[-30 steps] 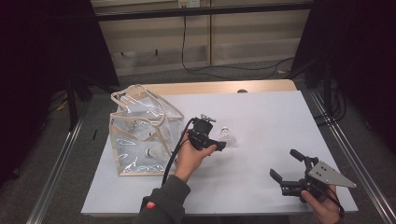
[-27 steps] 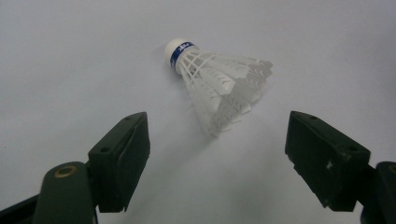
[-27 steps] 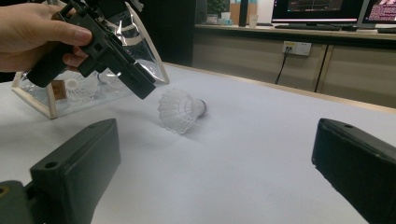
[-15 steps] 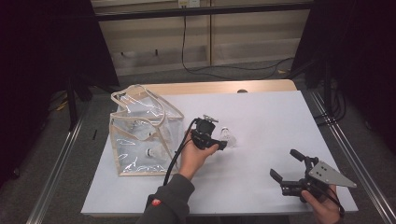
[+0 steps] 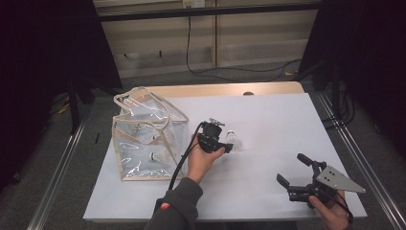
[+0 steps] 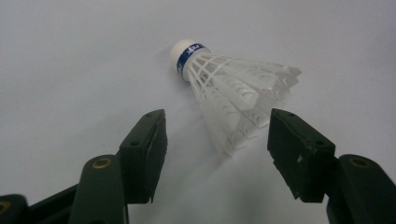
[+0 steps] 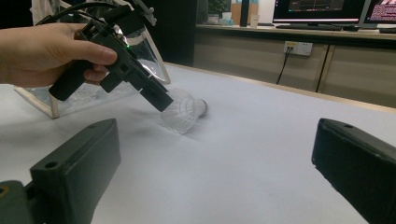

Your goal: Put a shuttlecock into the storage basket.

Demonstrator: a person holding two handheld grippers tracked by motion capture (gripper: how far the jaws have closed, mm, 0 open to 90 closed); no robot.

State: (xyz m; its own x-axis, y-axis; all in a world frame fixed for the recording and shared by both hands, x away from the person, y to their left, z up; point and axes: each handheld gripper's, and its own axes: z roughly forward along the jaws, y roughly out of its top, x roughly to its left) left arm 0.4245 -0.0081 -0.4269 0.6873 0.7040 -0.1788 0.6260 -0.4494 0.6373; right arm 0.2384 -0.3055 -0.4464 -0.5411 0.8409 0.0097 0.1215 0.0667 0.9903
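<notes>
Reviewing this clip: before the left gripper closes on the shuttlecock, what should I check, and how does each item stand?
1. Left gripper open: ok.
2. Shuttlecock skirt between the jaws: ok, feather end only.
3. Shuttlecock lying on its side on the white table: ok.
4. Jaw contact with the feathers: cannot tell.
5. Right gripper open and well away: ok.
6. Clear bag upright with its top open: ok.

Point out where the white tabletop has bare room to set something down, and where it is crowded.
Free: the far right stretch of the table, beyond the shuttlecock, and the near middle between the left gripper and the right gripper. Crowded: the left side, taken by the clear bag, and the spot where the left gripper's open jaws flank the shuttlecock.
</notes>
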